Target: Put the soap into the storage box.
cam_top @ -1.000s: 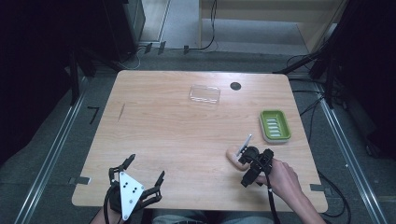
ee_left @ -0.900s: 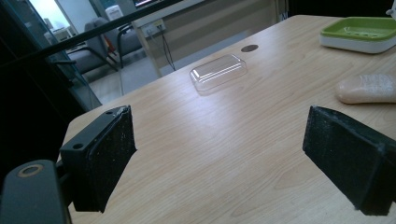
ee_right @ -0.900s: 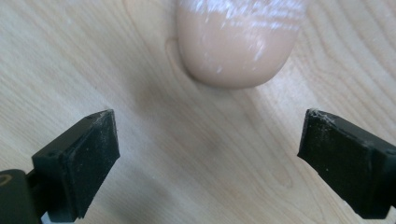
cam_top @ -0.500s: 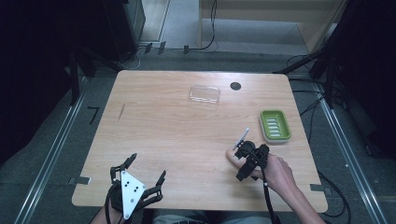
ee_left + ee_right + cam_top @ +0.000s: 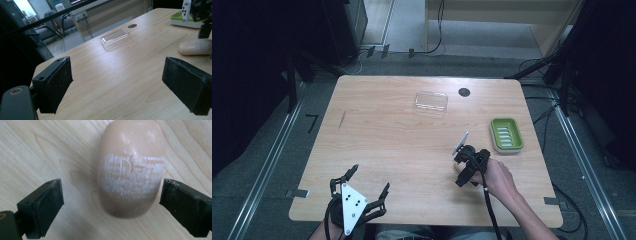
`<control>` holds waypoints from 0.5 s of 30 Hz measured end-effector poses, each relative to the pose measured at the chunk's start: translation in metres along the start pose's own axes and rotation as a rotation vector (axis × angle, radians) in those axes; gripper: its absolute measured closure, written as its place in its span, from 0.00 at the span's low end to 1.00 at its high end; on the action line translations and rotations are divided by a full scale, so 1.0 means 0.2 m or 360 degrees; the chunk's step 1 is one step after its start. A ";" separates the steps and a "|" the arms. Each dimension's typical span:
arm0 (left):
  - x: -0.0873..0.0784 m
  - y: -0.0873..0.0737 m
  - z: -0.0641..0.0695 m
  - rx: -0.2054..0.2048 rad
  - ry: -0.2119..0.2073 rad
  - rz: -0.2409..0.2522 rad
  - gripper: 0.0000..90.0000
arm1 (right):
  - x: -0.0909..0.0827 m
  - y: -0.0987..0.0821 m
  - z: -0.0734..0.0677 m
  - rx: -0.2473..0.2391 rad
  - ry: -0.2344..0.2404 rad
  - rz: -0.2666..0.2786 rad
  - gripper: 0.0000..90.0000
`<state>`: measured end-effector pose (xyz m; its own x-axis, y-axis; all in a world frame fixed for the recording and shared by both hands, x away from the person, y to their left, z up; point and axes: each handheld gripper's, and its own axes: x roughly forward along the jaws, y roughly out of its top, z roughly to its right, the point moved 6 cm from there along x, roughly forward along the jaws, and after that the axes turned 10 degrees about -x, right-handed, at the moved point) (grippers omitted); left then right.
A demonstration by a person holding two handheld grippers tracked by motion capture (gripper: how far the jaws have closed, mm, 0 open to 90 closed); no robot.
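A peach oval bar of soap (image 5: 131,167) lies flat on the wooden table (image 5: 387,140), with a white scuffed band across its middle. My right gripper (image 5: 112,202) hovers over it, open, one jaw on each side of the bar and neither touching it. In the high view the right gripper (image 5: 464,170) is at the table's right front and covers most of the soap. My left gripper (image 5: 370,177) is open and empty at the front left edge. In the left gripper view, the left gripper (image 5: 120,85) faces across the table, with the soap (image 5: 196,47) far right.
A green ribbed soap dish (image 5: 506,134) stands right of the right gripper. A clear plastic lid (image 5: 431,101) lies near the far edge, beside a dark round hole (image 5: 464,92) in the tabletop. Bare wood stretches between the two grippers.
My right gripper has moved left and a little away from the person, coming over the soap, which now sits between its jaws. The left gripper has barely shifted.
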<state>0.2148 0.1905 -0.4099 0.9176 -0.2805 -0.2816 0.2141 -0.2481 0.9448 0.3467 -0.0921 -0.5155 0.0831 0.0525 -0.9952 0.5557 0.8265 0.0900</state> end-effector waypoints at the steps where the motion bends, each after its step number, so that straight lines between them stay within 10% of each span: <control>1: 0.00 0.00 0.00 0.0000 0.0000 0.0000 0.11 | 0.00 0.00 0.00 0.0000 0.0000 0.0000 0.06; 15: 0.00 0.00 0.00 -0.0004 0.0003 0.0000 0.11 | 0.06 0.05 0.02 0.0008 -0.0021 -0.0052 0.09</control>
<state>0.2150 0.1915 -0.4098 0.9182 -0.2789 -0.2813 0.2150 -0.2455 0.9453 0.3574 -0.0857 -0.5262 0.0758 0.0182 -0.9970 0.5625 0.8247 0.0578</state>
